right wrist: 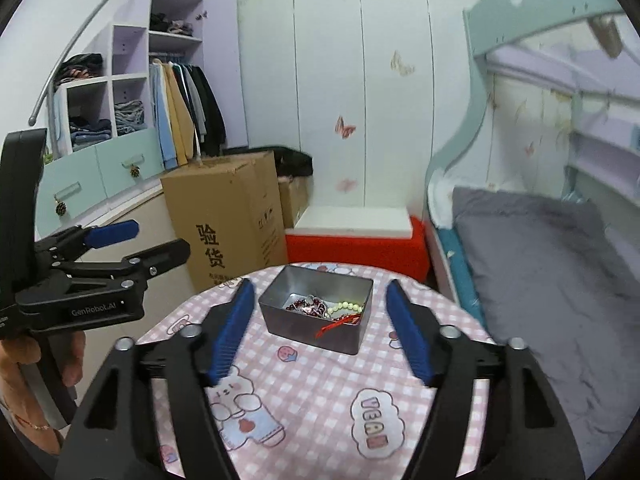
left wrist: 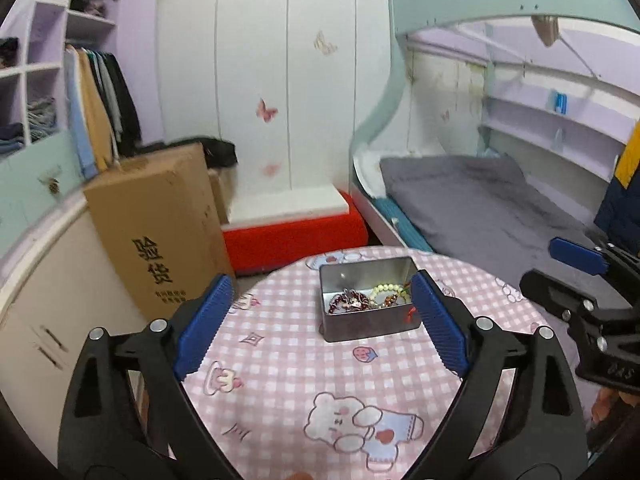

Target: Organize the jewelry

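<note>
Jewelry (left wrist: 366, 300) heaped in open rectangular metal tin (left wrist: 372, 326): dark red bead strand, pale round-bead bracelet, red tassel draped over near rim. Tin walls smooth, grey, matte sheen; corners rounded; no lid on. Seated on round tabletop (left wrist: 280, 364) toward far edge, at 12 o'clock from both cameras. Tabletop covered in pink-and-white checked cloth with cartoon bear prints; cloth flat, soft-looking.

Left tool (left wrist: 322, 322): jaws spread wide, nothing between pads, raised above cloth. Pads blue, ribbed, rectangular; arms black, rigid, with silver pivot pins. Tin framed between pads from left wrist view, no contact visible.

Right tool (right wrist: 320, 332): jaws likewise well apart, holding nothing. Same blue ribbed pads, tin centred between them at 12 o'clock, clear of both.

From left wrist view, right tool at 3 o'clock, off tabletop edge. From right wrist view, left tool at 9 o'clock, gripped by a hand (right wrist: 36, 356).

Open cloth all round tin; widest bare stretch at 6 o'clock. Tabletop rim curves close behind tin. Beyond rim: cardboard box (left wrist: 160, 232) at 10 o'clock, red-and-white block (left wrist: 296, 228) at 12 o'clock, bed with grey blanket (left wrist: 480, 208) at 2 o'clock.
</note>
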{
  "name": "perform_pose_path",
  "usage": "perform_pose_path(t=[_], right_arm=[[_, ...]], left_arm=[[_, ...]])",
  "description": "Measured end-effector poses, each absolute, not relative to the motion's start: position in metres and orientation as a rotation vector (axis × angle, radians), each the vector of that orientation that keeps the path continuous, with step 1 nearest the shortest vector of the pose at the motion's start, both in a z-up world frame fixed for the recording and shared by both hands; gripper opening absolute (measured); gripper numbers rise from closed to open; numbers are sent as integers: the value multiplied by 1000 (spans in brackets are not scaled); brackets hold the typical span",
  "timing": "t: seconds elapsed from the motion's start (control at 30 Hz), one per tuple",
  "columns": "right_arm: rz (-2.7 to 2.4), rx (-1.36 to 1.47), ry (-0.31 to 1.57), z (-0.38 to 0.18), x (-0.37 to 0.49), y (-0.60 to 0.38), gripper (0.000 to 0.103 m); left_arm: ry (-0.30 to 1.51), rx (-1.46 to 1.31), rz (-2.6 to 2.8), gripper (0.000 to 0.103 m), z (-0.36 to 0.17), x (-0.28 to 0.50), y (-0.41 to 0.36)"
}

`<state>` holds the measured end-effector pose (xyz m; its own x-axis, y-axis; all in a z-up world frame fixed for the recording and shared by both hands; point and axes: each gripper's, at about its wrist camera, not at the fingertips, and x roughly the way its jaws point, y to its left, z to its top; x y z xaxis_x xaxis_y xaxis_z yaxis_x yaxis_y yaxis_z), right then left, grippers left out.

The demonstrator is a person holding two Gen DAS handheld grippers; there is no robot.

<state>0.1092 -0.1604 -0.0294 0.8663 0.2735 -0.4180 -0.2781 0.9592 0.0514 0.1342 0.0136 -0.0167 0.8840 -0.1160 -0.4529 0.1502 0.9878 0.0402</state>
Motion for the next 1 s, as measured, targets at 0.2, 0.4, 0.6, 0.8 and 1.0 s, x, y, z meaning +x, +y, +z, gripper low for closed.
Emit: perform_pose_path(t=[0.2, 0.4, 0.6, 0.8, 1.0], right_arm=[[227, -56, 309, -9, 56, -150, 93], [175, -96, 219, -1, 20, -142, 95], [176, -97, 170, 3, -4, -140, 95], [160, -91, 134, 3, -20, -141, 95], [164, -93, 109, 4, -27, -139, 95]], left_arm=[[361, 88, -102, 92, 5, 77, 16], [280, 69, -104, 95, 16, 28, 15], [231, 53, -97, 96, 20, 5, 15], [189, 61, -74, 96, 24, -12, 15], [170, 66, -75, 96, 26, -18, 12]])
